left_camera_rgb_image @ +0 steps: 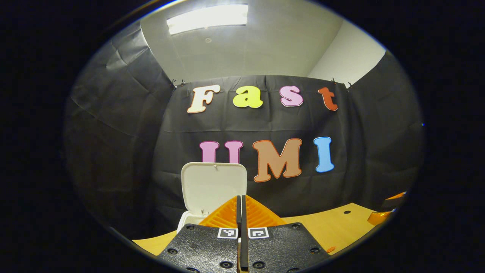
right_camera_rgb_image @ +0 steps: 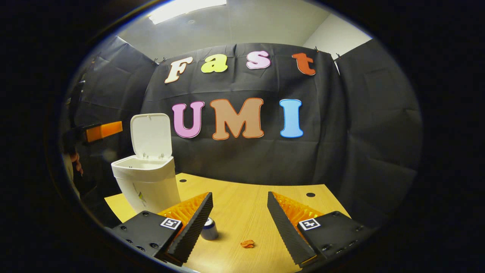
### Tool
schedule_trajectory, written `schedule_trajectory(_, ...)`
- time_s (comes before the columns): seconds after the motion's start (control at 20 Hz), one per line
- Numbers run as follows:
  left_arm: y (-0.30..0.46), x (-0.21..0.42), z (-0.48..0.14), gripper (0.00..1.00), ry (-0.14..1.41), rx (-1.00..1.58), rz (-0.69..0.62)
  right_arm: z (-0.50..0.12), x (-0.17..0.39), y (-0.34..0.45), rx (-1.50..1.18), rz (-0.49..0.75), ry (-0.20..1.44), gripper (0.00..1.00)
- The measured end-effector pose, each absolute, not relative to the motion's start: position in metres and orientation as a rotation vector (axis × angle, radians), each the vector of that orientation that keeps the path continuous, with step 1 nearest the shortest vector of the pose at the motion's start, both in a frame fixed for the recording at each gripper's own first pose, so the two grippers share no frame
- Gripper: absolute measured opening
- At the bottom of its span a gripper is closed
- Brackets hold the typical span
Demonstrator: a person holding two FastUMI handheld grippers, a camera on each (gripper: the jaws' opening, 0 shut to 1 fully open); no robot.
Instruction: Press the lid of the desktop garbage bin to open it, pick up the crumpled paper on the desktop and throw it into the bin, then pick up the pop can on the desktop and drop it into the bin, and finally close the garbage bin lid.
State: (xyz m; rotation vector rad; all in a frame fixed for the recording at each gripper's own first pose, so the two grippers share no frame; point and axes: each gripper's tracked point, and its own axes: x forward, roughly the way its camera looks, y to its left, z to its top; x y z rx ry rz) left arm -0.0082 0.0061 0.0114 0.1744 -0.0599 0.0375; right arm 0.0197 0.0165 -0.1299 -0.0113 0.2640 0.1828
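White plastic garbage bin, one, stands at the left end of the wooden table, its lid raised upright. Left of the bin, the left gripper hangs in the air; its own view shows the fingers closed together, empty. Right of the bin's foot stands one pop can, partly hidden. Further right lies one small orange scrap, possibly the crumpled paper. Right gripper is spread wide, empty.

Left gripper view sits low, close behind the bin, facing the back wall. Right gripper view hangs higher over the worktop, farther back; both share bin and wall.
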Motion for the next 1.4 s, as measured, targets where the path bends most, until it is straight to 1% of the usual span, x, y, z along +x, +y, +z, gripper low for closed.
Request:
schedule_trajectory(0.1, -0.003, -0.015, 0.008, 0.00, -0.056, 0.177, 0.020, -0.147, 0.024, 0.012, -0.029, 0.183, 0.292, 0.96)
schedule_trajectory(0.15, -0.006, -0.018, 0.005, 0.00, -0.053, 0.185, 0.011, -0.155, 0.026, 0.011, -0.040, 0.186, 0.305, 1.00)
schedule_trajectory(0.2, -0.009, -0.020, 0.002, 0.00, -0.047, 0.195, 0.004, -0.164, 0.028, 0.011, -0.050, 0.194, 0.318, 0.96)
schedule_trajectory(0.3, -0.011, -0.024, -0.003, 0.09, -0.035, 0.208, 0.002, -0.183, 0.034, 0.013, -0.067, 0.216, 0.349, 0.96)
schedule_trajectory(0.35, -0.012, -0.025, -0.006, 0.31, -0.032, 0.213, 0.002, -0.194, 0.036, 0.014, -0.068, 0.226, 0.369, 1.00)
schedule_trajectory(0.4, -0.012, -0.027, -0.008, 0.54, -0.028, 0.220, 0.007, -0.205, 0.039, 0.015, -0.063, 0.233, 0.391, 0.97)
schedule_trajectory(0.5, -0.005, -0.032, -0.008, 0.98, -0.035, 0.237, 0.038, -0.225, 0.044, 0.019, -0.045, 0.245, 0.437, 0.97)
schedule_trajectory(0.75, 0.013, -0.037, -0.014, 0.99, -0.023, 0.238, 0.112, -0.283, 0.056, 0.023, -0.057, 0.271, 0.571, 0.97)
schedule_trajectory(0.8, 0.017, -0.039, -0.016, 0.93, -0.016, 0.231, 0.132, -0.291, 0.060, 0.023, -0.063, 0.275, 0.591, 0.96)
schedule_trajectory(1.0, 0.028, -0.038, -0.025, 0.93, 0.012, 0.230, 0.183, -0.336, 0.069, 0.022, -0.076, 0.277, 0.732, 0.97)
schedule_trajectory(1.05, 0.032, -0.038, -0.025, 0.93, 0.017, 0.240, 0.197, -0.345, 0.069, 0.022, -0.071, 0.279, 0.763, 1.00)
schedule_trajectory(1.1, 0.037, -0.037, -0.025, 0.93, 0.021, 0.248, 0.211, -0.351, 0.067, 0.023, -0.067, 0.280, 0.786, 0.97)
schedule_trajectory(1.15, 0.042, -0.037, -0.026, 0.93, 0.025, 0.253, 0.224, -0.356, 0.067, 0.022, -0.069, 0.281, 0.803, 0.98)
schedule_trajectory(1.2, 0.046, -0.038, -0.027, 0.93, 0.030, 0.252, 0.238, -0.361, 0.068, 0.021, -0.081, 0.280, 0.819, 1.00)
schedule_trajectory(1.25, 0.049, -0.038, -0.028, 0.93, 0.034, 0.249, 0.248, -0.367, 0.069, 0.020, -0.094, 0.280, 0.832, 0.97)
schedule_trajectory(1.4, 0.056, -0.040, -0.030, 0.93, 0.040, 0.242, 0.271, -0.377, 0.067, 0.018, -0.118, 0.291, 0.880, 0.97)
